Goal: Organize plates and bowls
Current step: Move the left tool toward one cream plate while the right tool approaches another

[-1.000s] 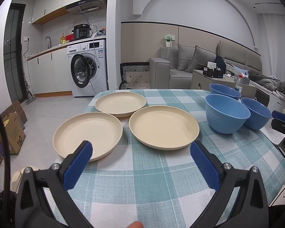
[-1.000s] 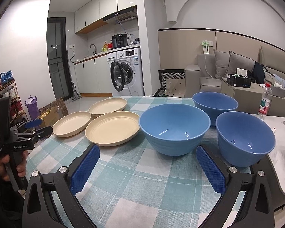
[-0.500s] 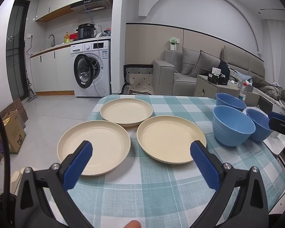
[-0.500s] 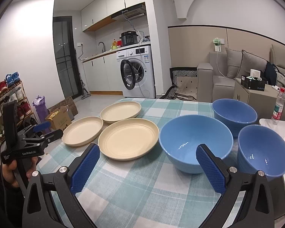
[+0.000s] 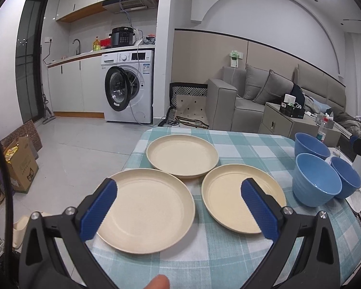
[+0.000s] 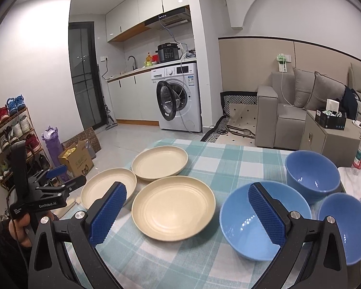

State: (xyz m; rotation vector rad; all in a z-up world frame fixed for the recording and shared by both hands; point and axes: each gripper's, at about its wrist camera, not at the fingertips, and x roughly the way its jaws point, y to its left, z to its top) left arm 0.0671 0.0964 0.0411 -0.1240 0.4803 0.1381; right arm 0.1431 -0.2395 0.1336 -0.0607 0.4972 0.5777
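Hovering over the near table edge in the left wrist view, left gripper (image 5: 179,207) has its jaws spread wide, nothing between them. Three cream plates on the checked tablecloth (image 5: 250,149): near-left plate (image 5: 146,209) under the left finger, near-right plate (image 5: 231,200) under the right finger, far plate (image 5: 182,155) behind, its rim overlapping or touching both. Three blue bowls clustered at right: front bowl (image 5: 315,185), back bowl (image 5: 311,142), right bowl (image 5: 346,175), touching or nearly so.

Right wrist view: right gripper (image 6: 186,214) also wide apart, empty, above the table. Centre plate (image 6: 173,208) sits between its fingers; left plate (image 6: 105,186) and far plate (image 6: 160,162) beyond. Big bowl (image 6: 250,228) partly behind the right finger, back bowl (image 6: 311,174) and right bowl (image 6: 349,224) beside it. The left gripper shows at far left, held by a hand (image 6: 21,226).
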